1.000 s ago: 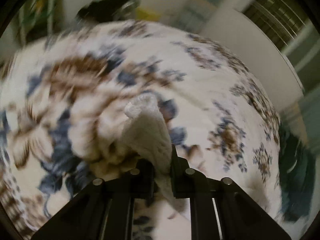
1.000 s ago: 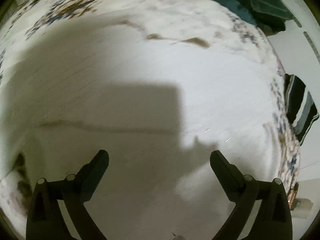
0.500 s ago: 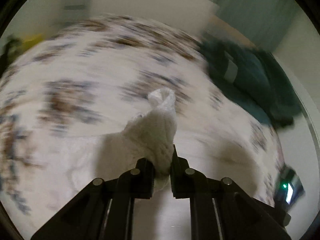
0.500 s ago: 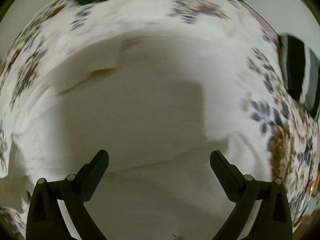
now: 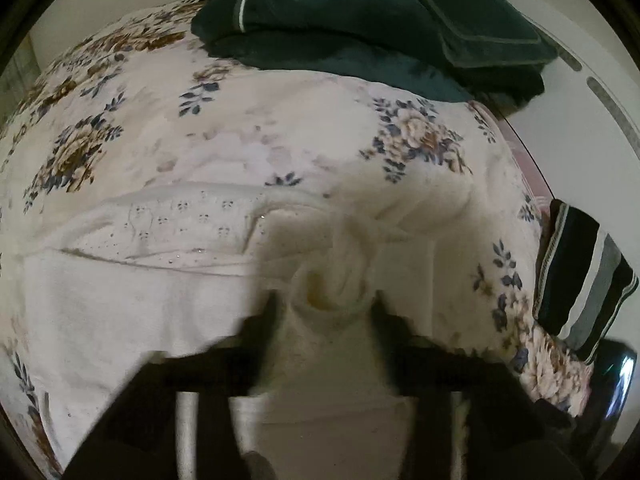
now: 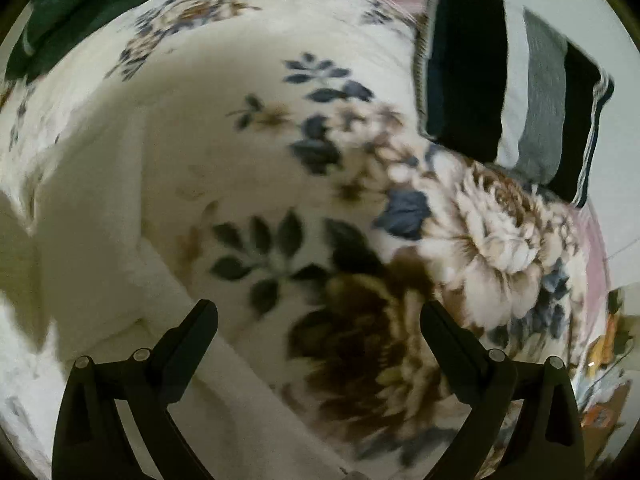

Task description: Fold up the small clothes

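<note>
The white garment [image 5: 132, 304] lies spread on a bed covered by a floral blanket [image 5: 132, 128] — cream ground with brown and slate-blue blooms. It is a soft, fleecy white piece; across its upper part runs a band of small eyelet-like motifs with a few glinting specks, and below that a long horizontal fold line crosses the cloth. Toward its right side the fabric is gathered into a twisted bunch that rises between the fingers of the left tongs [image 5: 324, 300], which are blurred and stand parted on either side of the bunch; whether they press it I cannot tell. The right tongs [image 6: 318, 320] are spread wide and grasp nothing, hovering over the blanket's large brown flower, with the garment's white edge [image 6: 80, 248] lying at the left of that view. A dark green folded cloth [image 5: 372, 24] sits at the far side of the bed — and a black, white and grey striped folded piece [image 5: 580, 276] lies at the right edge.
</note>
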Demonstrator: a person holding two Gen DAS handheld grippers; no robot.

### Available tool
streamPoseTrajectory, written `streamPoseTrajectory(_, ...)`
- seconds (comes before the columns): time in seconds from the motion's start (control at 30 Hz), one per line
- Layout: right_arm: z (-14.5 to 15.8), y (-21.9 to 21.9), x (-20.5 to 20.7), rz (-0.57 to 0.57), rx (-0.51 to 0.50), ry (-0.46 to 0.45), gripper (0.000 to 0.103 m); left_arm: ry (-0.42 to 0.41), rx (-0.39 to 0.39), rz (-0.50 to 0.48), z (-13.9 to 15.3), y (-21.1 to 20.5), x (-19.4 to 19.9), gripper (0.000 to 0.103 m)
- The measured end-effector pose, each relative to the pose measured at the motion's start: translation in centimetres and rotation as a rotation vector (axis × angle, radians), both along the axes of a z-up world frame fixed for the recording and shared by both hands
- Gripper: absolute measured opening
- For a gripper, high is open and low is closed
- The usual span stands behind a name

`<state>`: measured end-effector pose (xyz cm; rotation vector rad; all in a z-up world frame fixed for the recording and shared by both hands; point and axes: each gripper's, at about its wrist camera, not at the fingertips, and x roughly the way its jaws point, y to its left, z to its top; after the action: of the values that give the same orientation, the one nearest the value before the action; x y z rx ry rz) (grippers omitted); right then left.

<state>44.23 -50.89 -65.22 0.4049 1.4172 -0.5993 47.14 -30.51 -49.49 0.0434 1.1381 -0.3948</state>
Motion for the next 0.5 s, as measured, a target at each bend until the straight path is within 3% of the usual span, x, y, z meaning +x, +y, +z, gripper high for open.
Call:
streamPoseTrajectory(0.03, 0.1, -0.9, -0.4, -0.018, 0.041, -0.013, 0.102, -0.01, 0.03, 0.014, 0.0, 0.5, -0.3, 0.083)
streamPoseTrajectory(0.1, 0.6, -2.0, -0.8, -0.031, 0.13, -0.042, 0.102, -0.035, 0.101, 0.059, -0.1, 2.4, -1.4, 0.083)
streamPoseTrajectory(0.23, 1.7, -2.5, 0.2, -0.003, 0.305, -0.117, 0.102, -0.059, 0.257, 0.243, -1.2, 11.2, -4.6, 0.083)
streamPoseTrajectory(0.37, 1.6, -0.9, 3.9, 0.062, 0.543, -0.205, 0.102, 0.056, 0.383, 0.384, -6.2, 19.7, -8.9, 0.083)
streamPoseTrajectory(0.43, 1.0, 0.4, 6.1, 0.095, 0.589, -0.208, 0.102, 0.111, 0.412, 0.429, -8.6, 22.2, -10.4, 0.083)
streamPoseTrajectory(0.5, 0.1, 2.2, 8.7, 0.158, 0.58, -0.204, 0.087, 0.133, 0.401, 0.453, -10.5, 23.8, -11.8, 0.084)
